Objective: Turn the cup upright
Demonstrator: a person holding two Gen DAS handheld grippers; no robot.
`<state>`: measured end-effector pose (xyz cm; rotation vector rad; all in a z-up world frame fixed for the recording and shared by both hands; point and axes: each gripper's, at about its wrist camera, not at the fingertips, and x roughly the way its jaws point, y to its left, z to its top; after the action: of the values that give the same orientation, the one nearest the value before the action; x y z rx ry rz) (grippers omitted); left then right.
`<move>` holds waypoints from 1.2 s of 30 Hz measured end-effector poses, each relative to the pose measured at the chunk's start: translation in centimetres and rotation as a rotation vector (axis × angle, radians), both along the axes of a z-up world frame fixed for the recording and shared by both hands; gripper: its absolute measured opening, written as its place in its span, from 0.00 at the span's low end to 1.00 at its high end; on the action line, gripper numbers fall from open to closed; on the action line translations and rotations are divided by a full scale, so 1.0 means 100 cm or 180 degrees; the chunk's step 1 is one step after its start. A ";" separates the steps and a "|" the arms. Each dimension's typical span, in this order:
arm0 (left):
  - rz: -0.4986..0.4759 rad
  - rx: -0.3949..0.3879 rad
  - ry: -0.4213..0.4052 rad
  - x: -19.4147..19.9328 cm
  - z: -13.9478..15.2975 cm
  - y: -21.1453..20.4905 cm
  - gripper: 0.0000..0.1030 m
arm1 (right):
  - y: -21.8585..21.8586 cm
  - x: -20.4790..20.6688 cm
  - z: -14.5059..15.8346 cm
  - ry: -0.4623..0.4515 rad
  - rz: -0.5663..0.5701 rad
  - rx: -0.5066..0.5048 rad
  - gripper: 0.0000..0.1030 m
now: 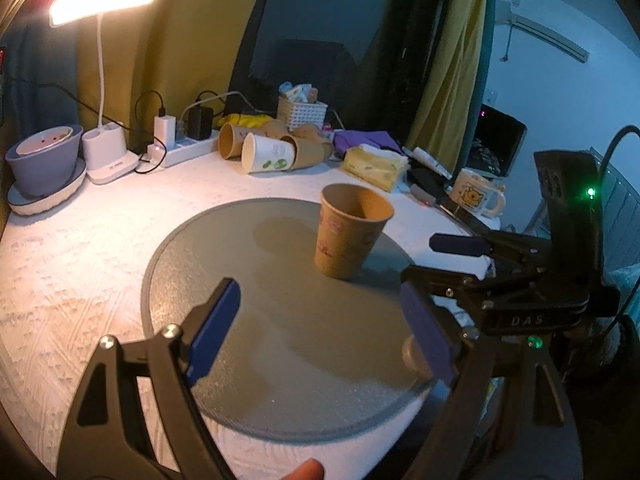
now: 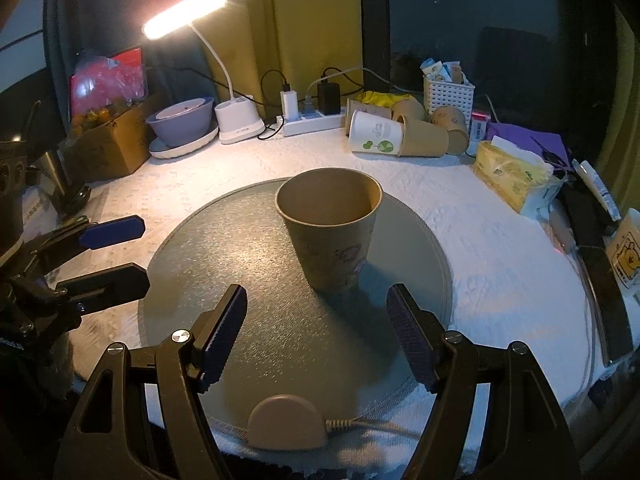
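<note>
Your right gripper [image 2: 316, 336] hangs spread just short of the cup [image 2: 330, 228], gripping nothing; your left gripper [image 1: 324, 332] is spread too. One cup stands mouth-up on the one round mat [image 2: 248, 264] — nudge it pulling away and it could topple. Several spare cups [image 2: 404, 130] lie behind.

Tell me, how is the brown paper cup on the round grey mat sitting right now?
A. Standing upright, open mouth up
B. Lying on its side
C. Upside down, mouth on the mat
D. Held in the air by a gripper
A: the brown paper cup stands on its base on the round grey mat, its open rim facing up, with both grippers open and clear of it.
</note>
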<state>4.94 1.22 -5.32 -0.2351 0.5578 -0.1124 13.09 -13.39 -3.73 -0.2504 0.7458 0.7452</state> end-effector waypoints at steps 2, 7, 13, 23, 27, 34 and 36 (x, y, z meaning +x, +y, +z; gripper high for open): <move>-0.0006 0.0007 -0.0023 -0.004 0.002 -0.002 0.81 | -0.002 -0.005 0.002 -0.0019 -0.0003 0.0011 0.73; -0.0011 0.0047 -0.0104 -0.015 0.010 -0.007 0.81 | -0.006 -0.018 0.010 -0.0082 -0.0011 0.0048 0.73; 0.0000 0.0118 -0.0222 -0.029 0.022 -0.015 0.81 | -0.016 -0.032 0.022 -0.0186 -0.0036 0.0104 0.73; -0.0028 0.0204 -0.0407 -0.047 0.046 -0.027 0.82 | -0.029 -0.055 0.044 -0.0362 -0.0062 0.0190 0.73; -0.0031 0.0210 -0.0476 -0.053 0.054 -0.030 0.82 | -0.033 -0.064 0.055 -0.0447 -0.0054 0.0231 0.73; -0.0038 0.0239 -0.0590 -0.061 0.066 -0.037 0.82 | -0.039 -0.073 0.069 -0.0552 -0.0064 0.0285 0.73; -0.0027 0.0244 -0.0639 -0.064 0.069 -0.038 0.82 | -0.041 -0.075 0.072 -0.0573 -0.0066 0.0305 0.73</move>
<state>-1.43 -2.58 1.60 -0.1448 0.3626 -0.1210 5.55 -17.48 3.45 -0.2194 0.5399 0.7265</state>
